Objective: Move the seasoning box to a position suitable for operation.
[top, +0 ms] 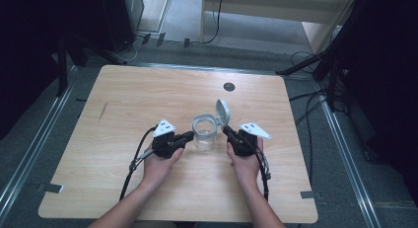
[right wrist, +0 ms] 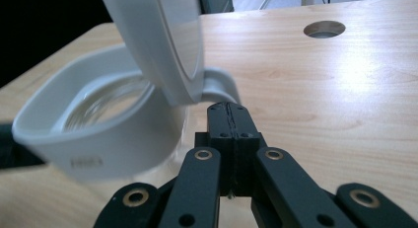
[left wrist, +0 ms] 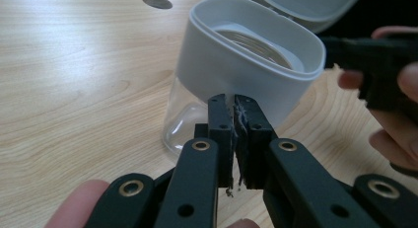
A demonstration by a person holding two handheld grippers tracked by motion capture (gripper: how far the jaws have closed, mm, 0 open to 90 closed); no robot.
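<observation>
With its lid [top: 223, 112] flipped up, the jar [top: 205, 131] stands mid-desk [top: 123, 95] between the two tools. Each hand-held gripper has its jaws pressed together on nothing: the left [left wrist: 235, 139] noses against the jar's white collar [left wrist: 231, 72], the right [right wrist: 230, 139] sits just under the lid's hinge [right wrist: 219, 85]. A hard push from either side could, I judge, tip the light jar or skid it away, since nothing clamps it.
</observation>
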